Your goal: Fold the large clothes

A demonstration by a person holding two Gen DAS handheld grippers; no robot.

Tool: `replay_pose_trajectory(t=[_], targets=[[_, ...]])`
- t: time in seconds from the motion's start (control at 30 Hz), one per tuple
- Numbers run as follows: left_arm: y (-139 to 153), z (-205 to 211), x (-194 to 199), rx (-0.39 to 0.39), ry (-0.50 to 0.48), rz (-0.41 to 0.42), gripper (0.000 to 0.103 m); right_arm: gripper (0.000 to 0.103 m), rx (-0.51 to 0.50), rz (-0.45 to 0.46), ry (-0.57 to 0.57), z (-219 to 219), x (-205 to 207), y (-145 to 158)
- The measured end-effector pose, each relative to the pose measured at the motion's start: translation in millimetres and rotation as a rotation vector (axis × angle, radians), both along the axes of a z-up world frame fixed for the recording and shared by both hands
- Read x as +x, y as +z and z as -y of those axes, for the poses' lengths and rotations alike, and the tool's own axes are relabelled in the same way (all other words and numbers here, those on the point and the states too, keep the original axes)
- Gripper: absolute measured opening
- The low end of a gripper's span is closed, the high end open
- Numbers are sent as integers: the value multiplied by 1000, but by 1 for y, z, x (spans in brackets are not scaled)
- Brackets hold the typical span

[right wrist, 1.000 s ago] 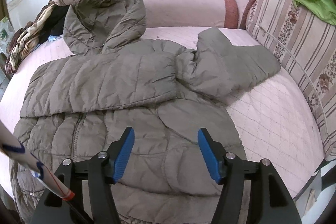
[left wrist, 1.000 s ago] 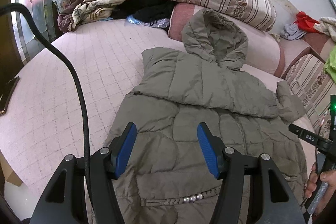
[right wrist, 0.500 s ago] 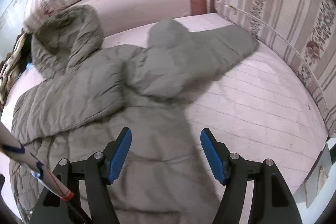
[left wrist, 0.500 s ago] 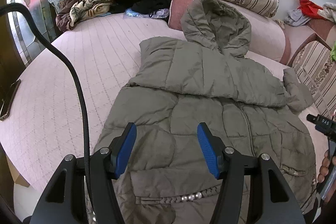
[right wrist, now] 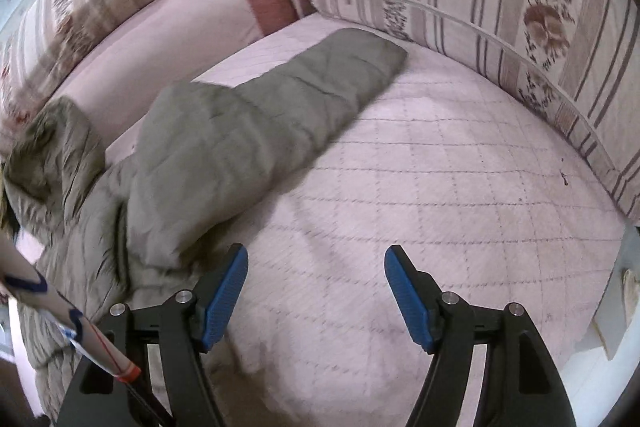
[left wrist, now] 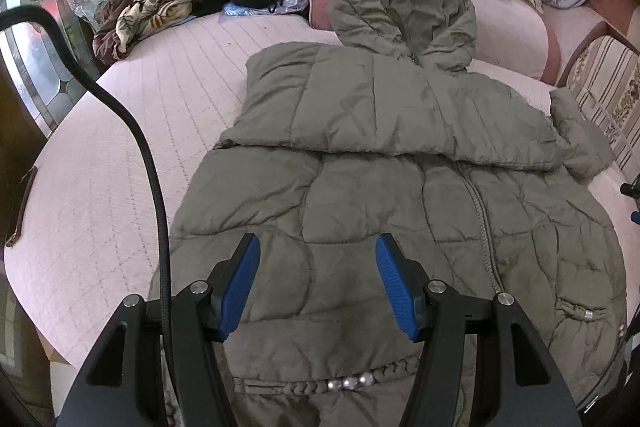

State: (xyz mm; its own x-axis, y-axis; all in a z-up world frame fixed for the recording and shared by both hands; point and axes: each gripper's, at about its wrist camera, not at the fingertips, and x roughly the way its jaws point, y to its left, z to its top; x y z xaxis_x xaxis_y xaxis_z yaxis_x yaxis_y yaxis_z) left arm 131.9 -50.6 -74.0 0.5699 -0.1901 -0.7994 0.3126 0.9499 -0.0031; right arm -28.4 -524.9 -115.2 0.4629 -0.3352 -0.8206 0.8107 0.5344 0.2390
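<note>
We are working on a round pink bed (left wrist: 120,131); a big olive hooded coat (left wrist: 400,211) lies flat on it with its front up and zip closed, its hood (left wrist: 404,7) toward the cushions at the bed's far edge and its hem at the near edge by us. One sleeve (left wrist: 384,115) is already folded across the chest; the other sleeve (right wrist: 288,107) lies stretched out over the bare quilt toward the striped bolster along the bed's right edge; so we judge the step in hand to be folding that second sleeve in.

Our left tongs (left wrist: 318,281) hang over the lower front of the coat, released, with nothing between the blue pads (left wrist: 240,283). Our right tongs (right wrist: 316,295) are off the coat, over bare quilt just beside its right side; their jaws are opening, and only quilt shows between them.

The next move, as we judge it, calls for the right tongs to go to the far end of the stretched sleeve, pinch it near the cuff, and carry it across the chest onto the folded one, while the left tongs steady the body; the puffy filling may spring back, so a firm bite matters.

The left view gives us the whole coat, the zip, the beaded pocket trim (left wrist: 348,383) and the heap of clothes (left wrist: 168,7) at the bed's far left edge; of the loose sleeve it shows only a stub. The right view, somewhat blurred, shows that sleeve at full length and the bare quilt beside it, which the left cannot.
</note>
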Motion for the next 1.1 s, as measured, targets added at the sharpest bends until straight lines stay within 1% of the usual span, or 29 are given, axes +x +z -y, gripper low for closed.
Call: replay_pose_trajectory(t=[0.17, 0.33, 0.4, 0.5, 0.6, 0.67, 0.83, 0.93, 0.97, 1.03, 1.07, 1.1], targets=[[-7, 12, 2, 29, -12, -13, 59, 76, 45, 8, -41, 27, -2, -14], [-15, 23, 5, 55, -24, -26, 59, 77, 85, 39, -54, 43, -4, -25], [-19, 27, 6, 66, -28, -32, 59, 79, 114, 71, -56, 53, -6, -31], [-23, 29, 7, 70, -30, -38, 59, 79, 188, 143, -83, 73, -11, -43], [-28, 31, 8, 73, -31, -35, 59, 79, 280, 249, -124, 98, -15, -57], [-30, 33, 9, 79, -30, -30, 59, 79, 304, 301, -145, 116, -13, -61], [-36, 40, 10, 106, -35, -3, 59, 80, 342, 355, -157, 150, 12, -64], [-40, 42, 11, 118, -37, 10, 60, 80, 395, 410, -142, 169, 43, -71], [-40, 42, 11, 117, -36, 13, 61, 80, 394, 403, -144, 175, 53, -73], [-41, 41, 13, 113, -35, 20, 62, 80, 360, 386, -171, 182, 67, -74], [-42, 41, 14, 113, -34, 22, 62, 75, 342, 371, -180, 184, 73, -73], [-43, 41, 14, 113, -34, 21, 63, 50, 320, 329, -186, 185, 80, -70]])
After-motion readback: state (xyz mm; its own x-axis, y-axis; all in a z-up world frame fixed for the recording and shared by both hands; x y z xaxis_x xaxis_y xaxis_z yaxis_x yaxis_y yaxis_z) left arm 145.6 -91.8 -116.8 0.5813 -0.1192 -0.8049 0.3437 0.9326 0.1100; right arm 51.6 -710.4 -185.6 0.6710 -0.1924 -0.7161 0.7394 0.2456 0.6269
